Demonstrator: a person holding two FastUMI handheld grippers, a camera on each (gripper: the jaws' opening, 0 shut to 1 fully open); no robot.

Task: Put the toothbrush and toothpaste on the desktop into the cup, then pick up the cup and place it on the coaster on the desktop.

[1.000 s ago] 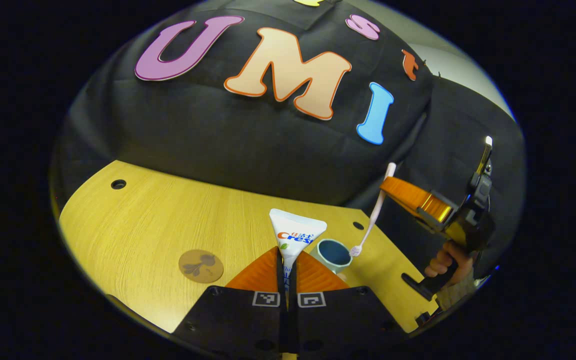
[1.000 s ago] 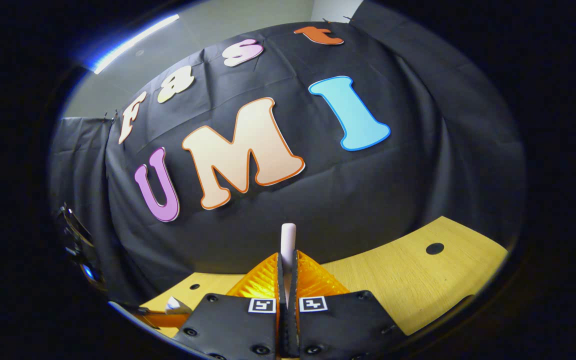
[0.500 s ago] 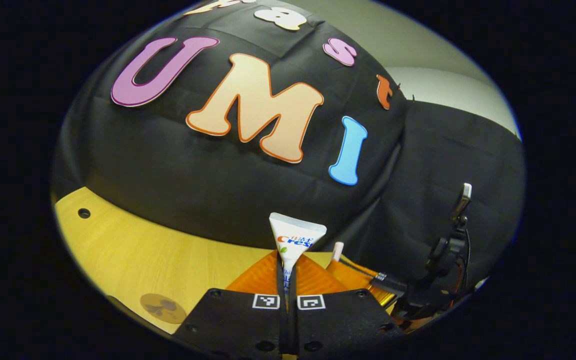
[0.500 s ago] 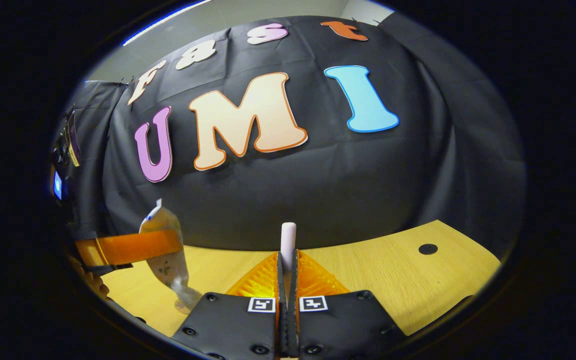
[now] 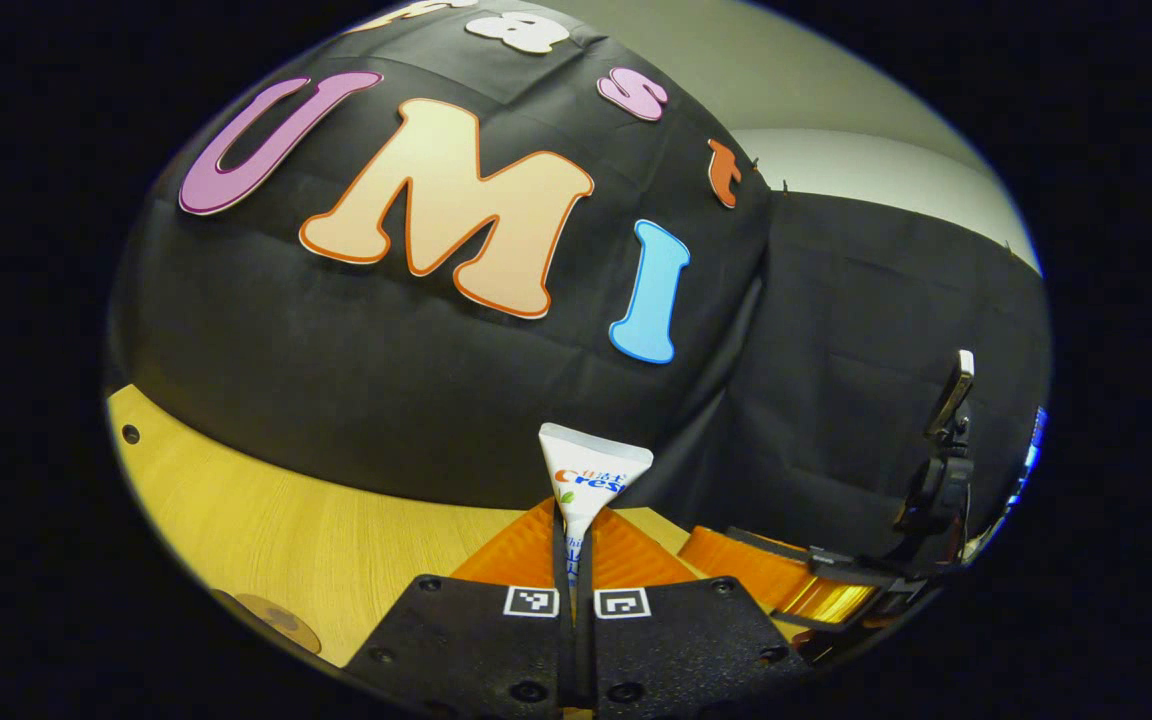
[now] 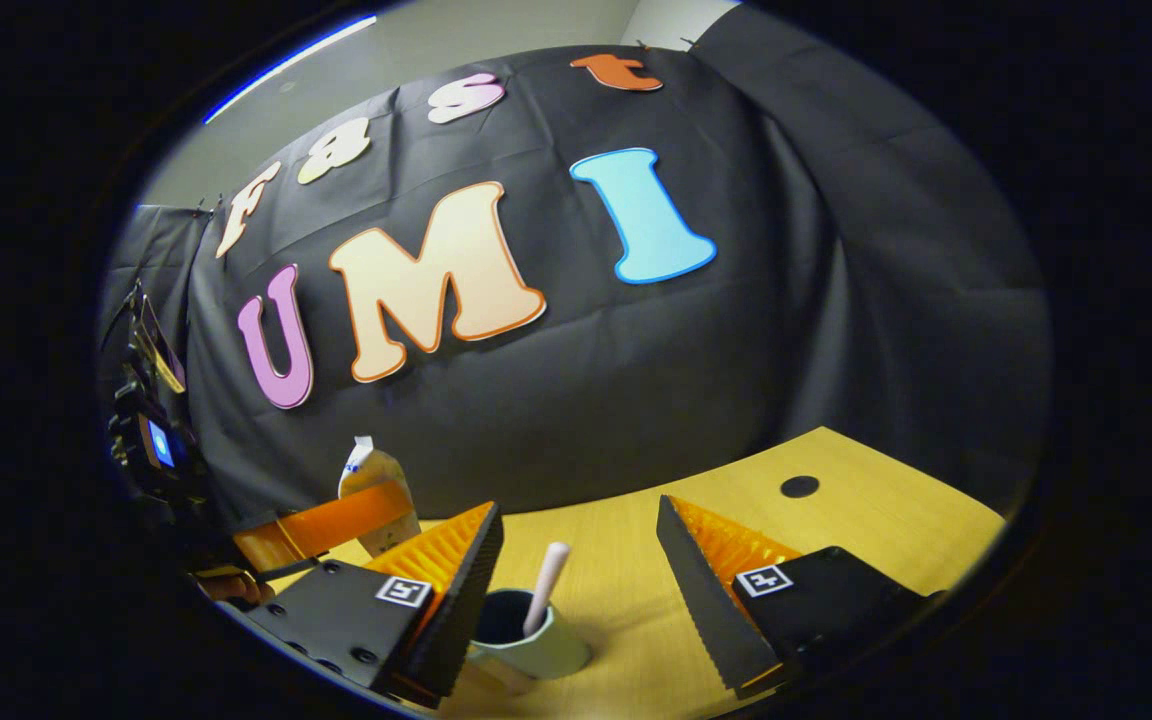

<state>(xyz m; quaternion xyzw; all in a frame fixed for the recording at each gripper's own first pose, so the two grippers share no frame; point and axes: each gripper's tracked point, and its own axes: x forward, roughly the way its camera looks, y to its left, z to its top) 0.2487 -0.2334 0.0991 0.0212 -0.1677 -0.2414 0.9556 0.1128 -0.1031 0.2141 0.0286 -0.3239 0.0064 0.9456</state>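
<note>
Now that the right tongs (image 6: 576,580) have sprung wide and dropped the brush (image 6: 546,588) into the cup (image 6: 526,640) on the worktop (image 6: 836,530), the paste (image 5: 591,480), pinched in the left tongs (image 5: 574,560), goes next.

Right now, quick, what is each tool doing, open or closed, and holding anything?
Left tool: closed on the toothpaste.
Right tool: open, holding nothing; the toothbrush stands in the cup below it.
</note>
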